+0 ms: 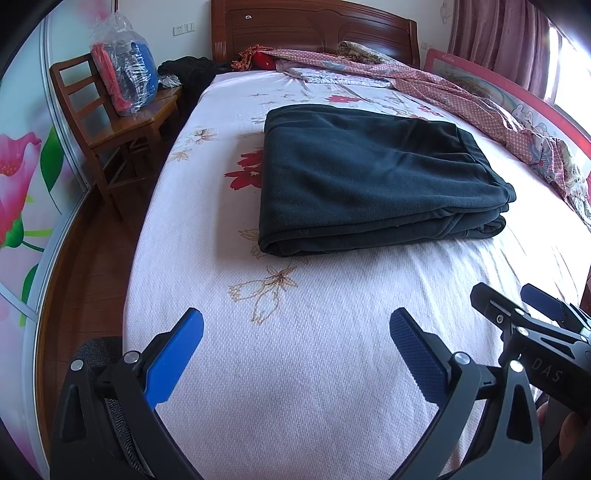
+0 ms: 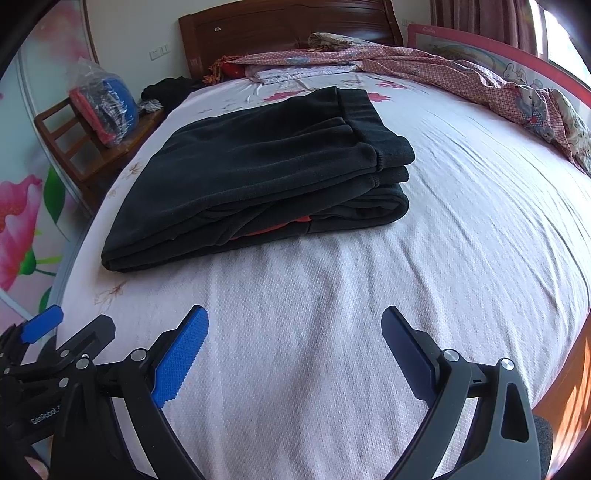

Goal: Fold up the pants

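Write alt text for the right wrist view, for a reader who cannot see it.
Dark pants lie folded in a compact stack on a white floral bed sheet, a strip of orange showing between the layers. The right gripper hovers open and empty in front of them, with the left gripper at the lower left edge. A wooden headboard stands behind.

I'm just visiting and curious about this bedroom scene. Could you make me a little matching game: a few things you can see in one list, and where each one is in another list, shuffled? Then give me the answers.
Things:
1. dark pants
2. plastic bag
3. pink checked quilt
4. left gripper

Places:
A. on the wooden chair beside the bed
B. hovering open over bare sheet, holding nothing
C. folded in a stack mid-bed
D. bunched along the bed's far side, by the rail

Pairs: 1-C, 2-A, 3-D, 4-B
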Available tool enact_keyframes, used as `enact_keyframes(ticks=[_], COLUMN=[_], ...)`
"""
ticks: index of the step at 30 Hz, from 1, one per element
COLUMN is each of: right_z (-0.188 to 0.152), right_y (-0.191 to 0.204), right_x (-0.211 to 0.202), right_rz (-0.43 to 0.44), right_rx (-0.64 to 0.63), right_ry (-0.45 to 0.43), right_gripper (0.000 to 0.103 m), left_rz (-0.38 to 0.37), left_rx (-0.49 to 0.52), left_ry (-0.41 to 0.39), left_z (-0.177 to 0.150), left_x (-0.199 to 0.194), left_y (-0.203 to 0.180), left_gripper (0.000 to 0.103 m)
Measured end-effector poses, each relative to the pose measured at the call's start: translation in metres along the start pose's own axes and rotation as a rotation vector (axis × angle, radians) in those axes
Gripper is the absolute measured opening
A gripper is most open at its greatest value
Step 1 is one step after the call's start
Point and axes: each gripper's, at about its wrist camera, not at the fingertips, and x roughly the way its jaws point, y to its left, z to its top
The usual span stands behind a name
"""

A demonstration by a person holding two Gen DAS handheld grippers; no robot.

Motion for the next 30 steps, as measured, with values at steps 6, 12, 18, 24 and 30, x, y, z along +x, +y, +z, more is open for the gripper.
enact_keyframes(ticks=[6, 12, 18, 24, 30], right_z=[0.0002, 0.0005, 0.0007, 0.0008, -0.0038], right_y=[-0.0003, -0.0005, 0.0000, -0.0013, -0.0020], right_x=[0.0003, 0.0005, 0.0015, 0.0026, 0.0018], right_rz=[0.003, 0.005, 0.006, 0.011, 0.026], right_rx=[0.001, 0.001, 0.001, 0.002, -0.004], right_ry=[0.001, 0.001, 0.003, 0.006, 0.025], right_gripper=[0.094, 0.094, 0.094, 0.094, 0.094], left_rz=[0.000, -0.001, 0.000, 0.000, -0.012], left_rx=[0.000, 0.000, 0.000, 0.002, 0.022], left_ry=[0.000, 0.000, 0.000, 0.001, 0.001], left_z=[0.0001, 0.0000, -0.0003, -0.0007, 0.0044], left_x=[0.0000, 0.0002, 0.0008, 0.0014, -0.0041], left_y=[0.0000, -0.0002, -0.0005, -0.0008, 0.0001], left_gripper=[0.101, 0.101, 0.101, 0.101, 0.101])
